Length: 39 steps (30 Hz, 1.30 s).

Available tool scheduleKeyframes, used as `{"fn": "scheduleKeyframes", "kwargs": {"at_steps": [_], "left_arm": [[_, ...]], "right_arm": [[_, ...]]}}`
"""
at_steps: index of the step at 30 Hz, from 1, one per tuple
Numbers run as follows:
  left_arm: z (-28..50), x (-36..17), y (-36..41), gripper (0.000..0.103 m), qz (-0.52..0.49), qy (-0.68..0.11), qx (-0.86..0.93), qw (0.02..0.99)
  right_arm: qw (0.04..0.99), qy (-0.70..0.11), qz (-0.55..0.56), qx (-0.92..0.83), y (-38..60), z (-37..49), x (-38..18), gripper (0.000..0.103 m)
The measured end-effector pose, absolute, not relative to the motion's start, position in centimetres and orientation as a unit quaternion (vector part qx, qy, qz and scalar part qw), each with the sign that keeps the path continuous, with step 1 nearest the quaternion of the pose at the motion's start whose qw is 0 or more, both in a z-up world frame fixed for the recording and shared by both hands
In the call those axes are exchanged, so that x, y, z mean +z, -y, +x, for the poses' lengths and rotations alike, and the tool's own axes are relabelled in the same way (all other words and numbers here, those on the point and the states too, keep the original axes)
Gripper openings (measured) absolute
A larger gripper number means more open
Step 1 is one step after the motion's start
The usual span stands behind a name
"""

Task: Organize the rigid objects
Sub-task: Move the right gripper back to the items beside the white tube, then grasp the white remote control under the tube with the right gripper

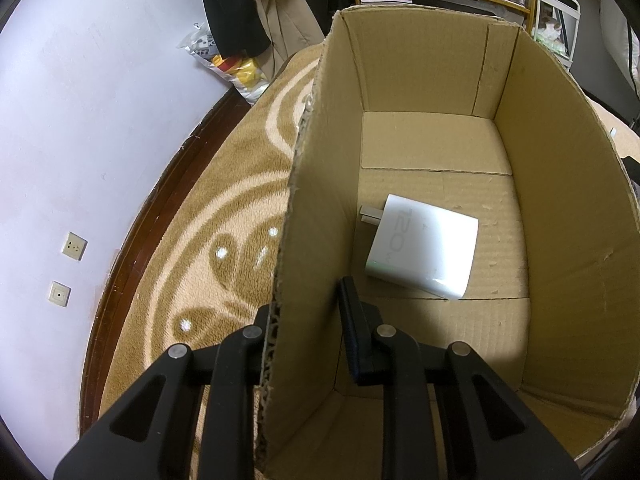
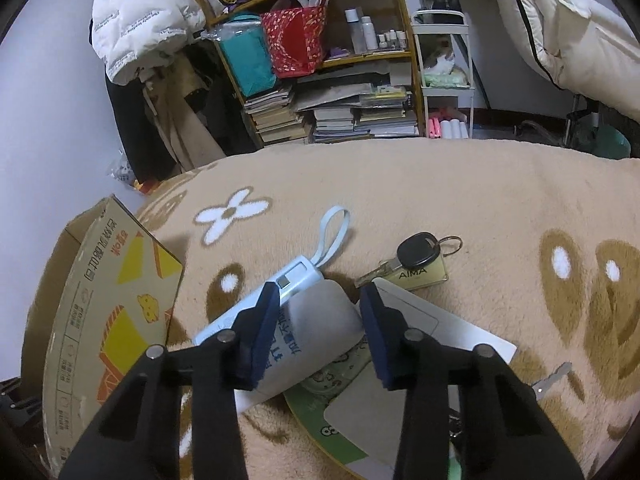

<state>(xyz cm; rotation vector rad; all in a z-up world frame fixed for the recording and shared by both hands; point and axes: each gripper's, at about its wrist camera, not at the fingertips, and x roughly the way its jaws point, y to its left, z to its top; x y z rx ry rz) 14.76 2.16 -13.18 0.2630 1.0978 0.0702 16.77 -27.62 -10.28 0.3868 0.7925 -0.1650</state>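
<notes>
A white 120W charger [image 1: 424, 244] lies flat on the floor of an open-topped cardboard box [image 1: 560, 200]. My left gripper [image 1: 308, 316] is open and straddles the box's left wall, one finger inside and one outside. In the right wrist view my right gripper [image 2: 318, 312] is shut on a white cup [image 2: 320, 320] with blue lettering, lying on its side. Just beyond the cup is a light-blue power bank [image 2: 296, 276] with a loop strap. To its right lies a black-headed key with an AIMA tag [image 2: 418, 264]. The box's printed outside [image 2: 100, 300] stands at the left.
The beige patterned blanket [image 2: 460, 200] also holds a white card [image 2: 452, 332], a green round lid [image 2: 316, 416] under the cup, and a second key [image 2: 554, 376]. A bookshelf [image 2: 332, 92], hanging coats and a wall with sockets [image 1: 74, 246] surround the area.
</notes>
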Motion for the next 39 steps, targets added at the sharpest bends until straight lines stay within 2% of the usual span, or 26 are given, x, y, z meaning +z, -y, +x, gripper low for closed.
{"fn": "scheduleKeyframes", "kwargs": {"at_steps": [13,23,35,39], "left_arm": [[14.8,-13.3,-2.0,0.021,0.126,-0.522,0.034,0.843],[14.8,-13.3,-1.9,0.021,0.127,-0.522,0.035,0.843],[14.8,-13.3,-1.8,0.021,0.127,-0.522,0.035,0.843],[14.8,-13.3,-1.8,0.021,0.128,-0.522,0.035,0.843]], "right_arm": [[0.89,-0.406,0.197,-0.062,27.3,16.9,-10.5,0.047],[0.875,-0.431,0.212,-0.068,27.1,16.6,-9.9,0.059],[0.861,-0.459,0.187,-0.11,25.9,16.2,-8.8,0.059],[0.845,-0.477,0.216,-0.107,25.7,15.8,-8.9,0.059]]}}
